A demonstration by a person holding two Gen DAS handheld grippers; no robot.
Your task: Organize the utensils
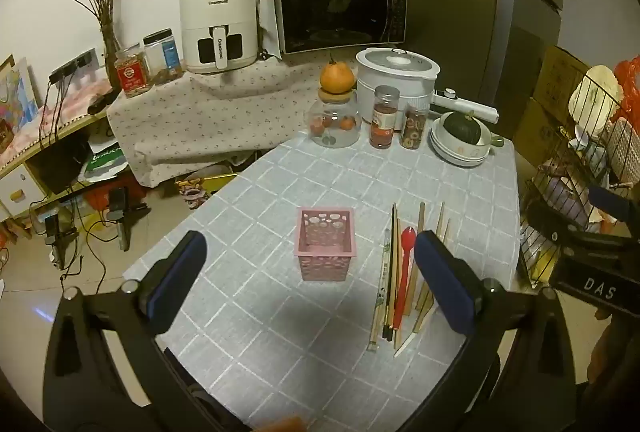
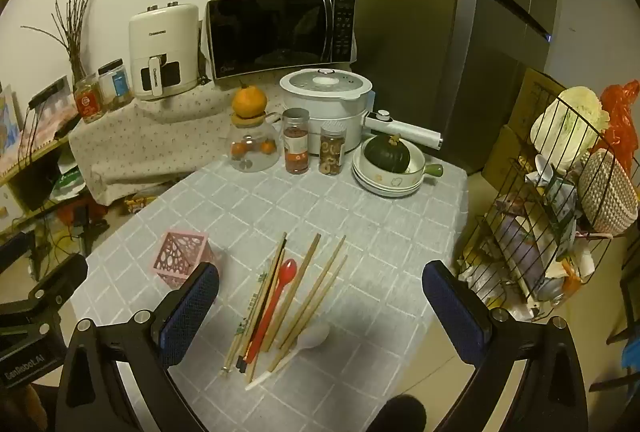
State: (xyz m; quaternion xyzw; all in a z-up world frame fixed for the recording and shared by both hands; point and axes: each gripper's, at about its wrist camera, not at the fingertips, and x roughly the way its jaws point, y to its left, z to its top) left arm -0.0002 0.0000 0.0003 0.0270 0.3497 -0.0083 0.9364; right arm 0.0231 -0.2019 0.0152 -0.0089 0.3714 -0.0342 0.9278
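1. Both your grippers are empty and spread wide: the left gripper (image 1: 308, 272) hangs above the table with its jaws framing the pink holder, and the right gripper (image 2: 320, 308) hangs over the utensil pile in the lower centre of its view.
2. The pink perforated utensil holder (image 1: 325, 249) stands upright and looks empty, in the centre of the left wrist view. The pile lies just to its right on the grey checked tablecloth (image 1: 280, 352), near but not touching it.
3. The pile holds wooden chopsticks (image 2: 316, 292), a red plastic spoon (image 2: 276, 296), a white spoon (image 2: 308, 342) and a paper-sleeved pair (image 2: 248, 316), all roughly parallel, with several overlapping.
4. My judgement: nothing is sorted yet, so the step in hand is the first pick.
5. Start with an outer piece, such as the rightmost chopsticks, since they lie clear of the crossed ones.
6. Bring the right gripper down across the shaft, not along it, and close near the middle so the stick does not swing.
7. Thin sticks on cloth are likely to roll or slip; press lightly and close slowly.
8. Consider steadying the holder with the left gripper, as it looks light enough to tip during insertion.
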